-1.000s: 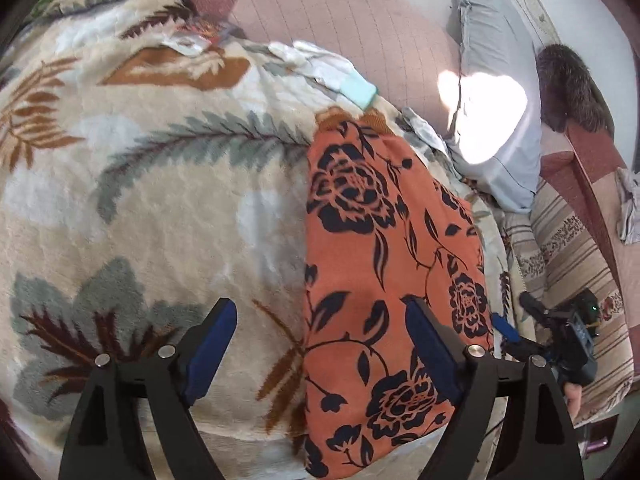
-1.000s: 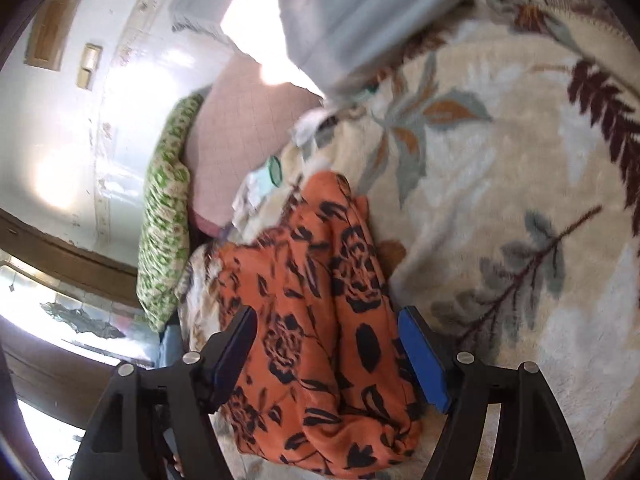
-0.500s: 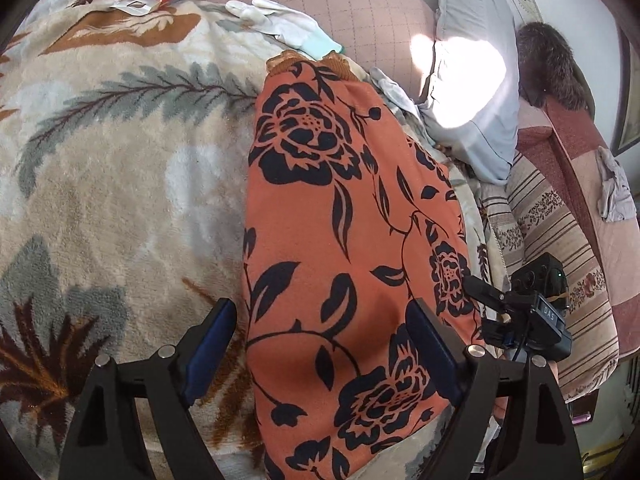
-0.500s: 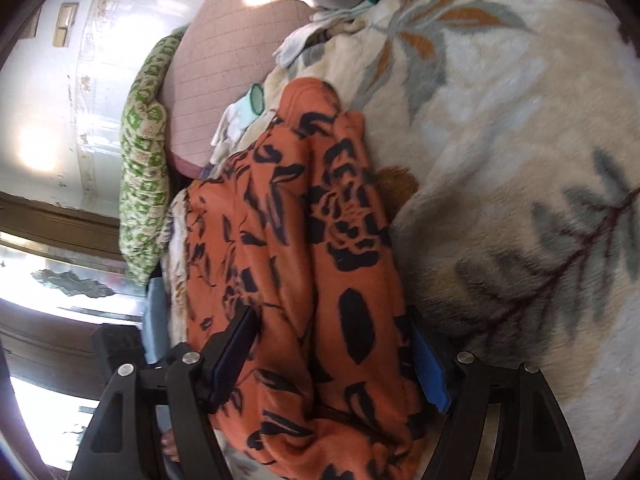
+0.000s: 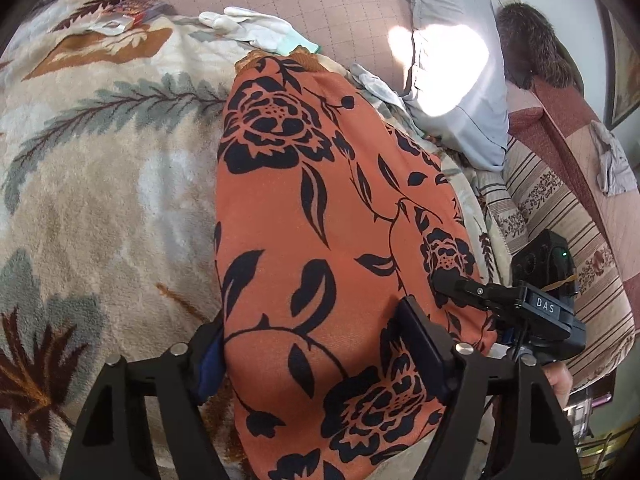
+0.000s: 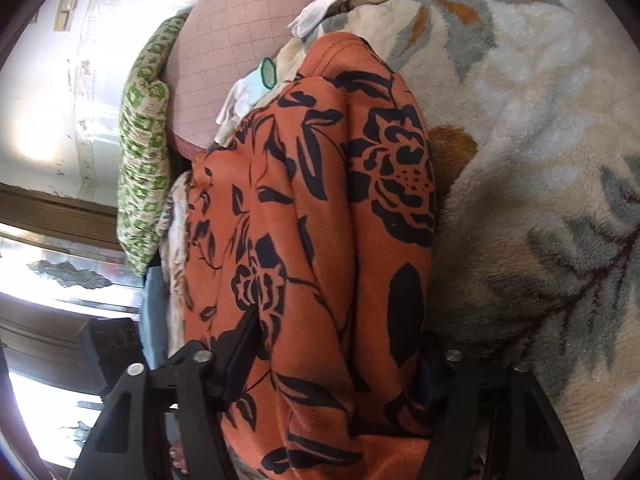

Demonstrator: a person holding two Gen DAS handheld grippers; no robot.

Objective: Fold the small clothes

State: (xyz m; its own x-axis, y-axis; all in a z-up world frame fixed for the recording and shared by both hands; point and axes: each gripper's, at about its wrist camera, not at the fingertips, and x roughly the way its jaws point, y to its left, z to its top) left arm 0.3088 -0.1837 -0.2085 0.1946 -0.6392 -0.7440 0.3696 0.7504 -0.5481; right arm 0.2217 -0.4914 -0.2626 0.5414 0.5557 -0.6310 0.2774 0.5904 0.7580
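Beyond the jaws lay a white glove (image 5: 260,30), a pink quilted cushion (image 5: 320,4) and a grey pillow (image 5: 452,76); a green patterned cushion (image 6: 146,168) stood off to the right gripper's left. The orange floral garment (image 5: 320,220) lay on the leaf-patterned blanket (image 5: 100,180), running straight ahead from both grippers. The left gripper (image 5: 316,364) had its jaws part-way in, just closing, cloth bunched between them. The right gripper (image 6: 332,368) likewise straddled the garment, jaws narrowing; whether either pinched firmly, I could not tell.
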